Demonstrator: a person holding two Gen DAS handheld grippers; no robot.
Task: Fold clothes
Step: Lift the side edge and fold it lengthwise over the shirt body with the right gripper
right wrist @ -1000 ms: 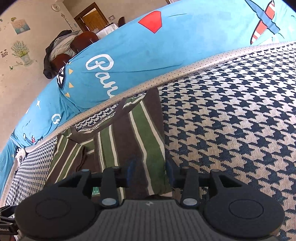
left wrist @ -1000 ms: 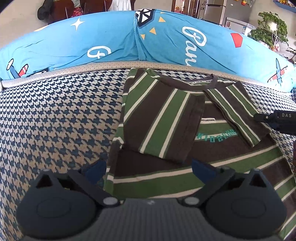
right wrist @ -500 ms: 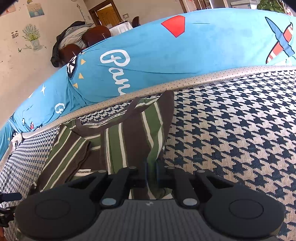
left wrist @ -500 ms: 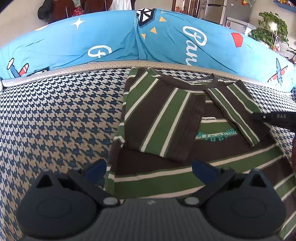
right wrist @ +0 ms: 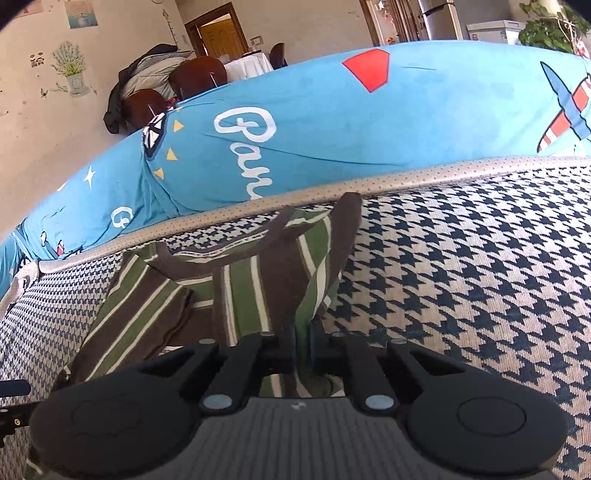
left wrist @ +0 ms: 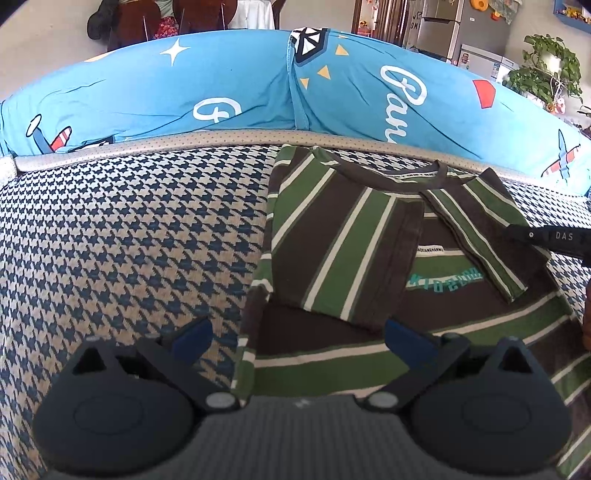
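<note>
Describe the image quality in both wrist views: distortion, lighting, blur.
Left wrist view: strong fisheye bowing of the sofa edge piping, dark vignette in the corners, even daylight, striped T-shirt sharp, open left claw crisp. Right wrist view: same barrel distortion, horizon tilted, T-shirt stripes slightly soft near the shut right claw, window-side houseplant overexposed.

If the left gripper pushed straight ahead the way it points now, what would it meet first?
Probably the striped T-shirt: the open left gripper sits low over its hem, aimed at the folded-in sleeve panel. Beyond that lies the blue cushion; depth is unclear.
</note>
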